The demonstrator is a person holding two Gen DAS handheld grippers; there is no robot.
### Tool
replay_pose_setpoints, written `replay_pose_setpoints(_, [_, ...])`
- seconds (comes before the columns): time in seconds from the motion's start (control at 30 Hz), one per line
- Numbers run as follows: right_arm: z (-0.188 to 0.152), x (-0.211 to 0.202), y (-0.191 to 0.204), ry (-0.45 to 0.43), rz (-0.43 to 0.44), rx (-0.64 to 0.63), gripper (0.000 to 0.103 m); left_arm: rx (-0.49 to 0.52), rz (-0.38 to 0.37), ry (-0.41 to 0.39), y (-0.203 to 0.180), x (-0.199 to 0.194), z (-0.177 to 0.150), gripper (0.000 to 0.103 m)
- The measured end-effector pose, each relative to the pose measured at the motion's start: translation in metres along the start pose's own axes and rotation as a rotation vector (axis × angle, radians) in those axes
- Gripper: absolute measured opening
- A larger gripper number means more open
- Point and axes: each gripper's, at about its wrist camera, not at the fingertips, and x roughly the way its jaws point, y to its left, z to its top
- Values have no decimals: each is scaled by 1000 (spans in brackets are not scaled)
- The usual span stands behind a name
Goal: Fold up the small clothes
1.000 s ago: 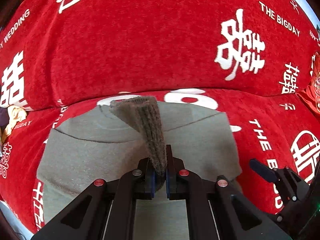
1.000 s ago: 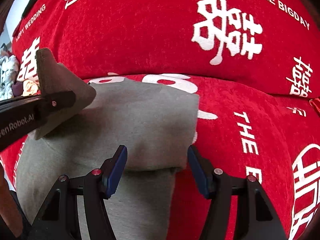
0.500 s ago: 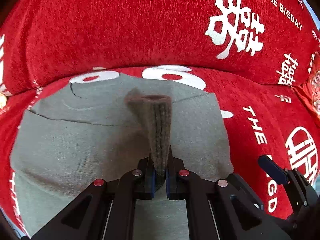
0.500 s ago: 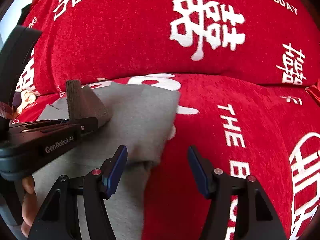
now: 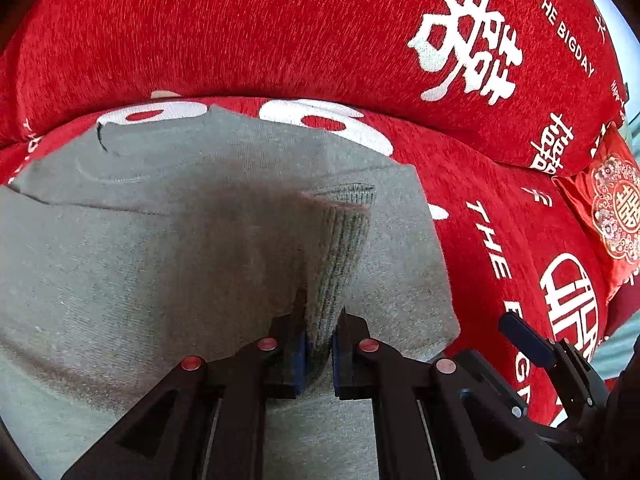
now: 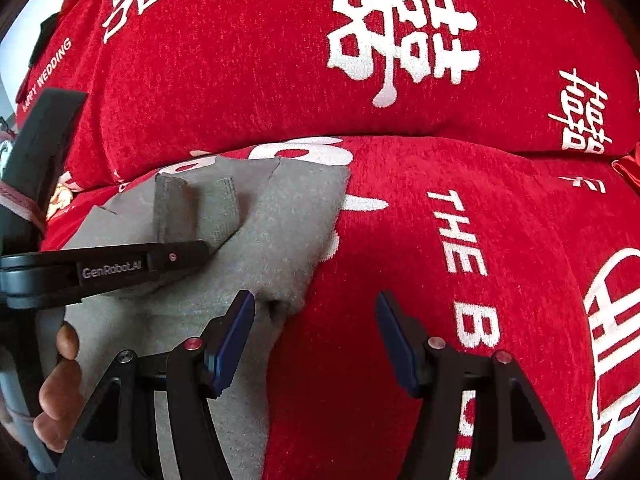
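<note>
A grey knit garment (image 5: 168, 248) lies spread across the middle and lower left of the left wrist view, on a red sofa cover (image 5: 280, 32) printed with white characters and lettering. Its ribbed cuff (image 5: 340, 248) stands up from the flat cloth, pinched narrow in the left hand-held gripper (image 5: 319, 350). In the right wrist view the right hand-held gripper (image 6: 316, 336) hovers wide and empty at lower centre, over the garment's right edge (image 6: 316, 240). A person's fingers (image 6: 60, 384) show at lower left.
</note>
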Motion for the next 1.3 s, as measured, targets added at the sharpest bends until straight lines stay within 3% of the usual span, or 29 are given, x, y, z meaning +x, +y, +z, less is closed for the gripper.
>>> replay_pose_setpoints(0.07, [-1, -1, 1, -2, 11, -8, 66, -7, -15, 6, 2, 0, 0, 9])
replay_pose_setpoints(0.1, [-1, -1, 1, -4, 16, -11, 66, -13, -23, 13, 4, 0, 0, 25])
replay_pose_setpoints(0.13, [-1, -2, 2, -6, 19, -14, 66, -19, -56, 17, 5, -1, 0, 58])
replay_pose_setpoints(0.2, [-2, -2, 3, -8, 23, -18, 66, -28, -77, -12, 6, -7, -1, 89])
replay_pose_setpoints(0.27, [-2, -3, 4, -7, 23, -18, 66, -7, -12, -60, 3, -15, -3, 89])
replay_pose_setpoints(0.47, [-1, -4, 8, -3, 38, -17, 66, 2, -72, -61, 14, -32, -7, 89])
replay_pose_setpoints(0.6, [4, -9, 12, -23, 131, 23, 66, -27, -115, -100, 35, -58, -11, 89])
replay_pose_setpoints(0.77, [13, -2, 22, -10, 257, 102, 66, -42, -24, -120, 62, -68, -16, 89])
replay_pose_setpoints(0.9, [19, 18, 42, 36, 270, 93, 66, -67, 45, -105, 81, -62, -21, 89])
replay_pose_setpoints(0.97, [23, 34, 49, 91, 270, 106, 59, -57, 91, -98, 87, -58, -24, 89])
replay_pose_setpoints(1.03, [24, 49, 57, 139, 252, 96, 9, -42, 129, -89, 91, -54, -27, 89])
replay_pose_setpoints(1.1, [21, 54, 58, 148, 229, 93, 8, -24, 152, -87, 92, -51, -29, 89])
replay_pose_setpoints(1.3, [20, 41, 46, 62, 205, 155, 8, 40, 205, -105, 89, -51, -35, 89])
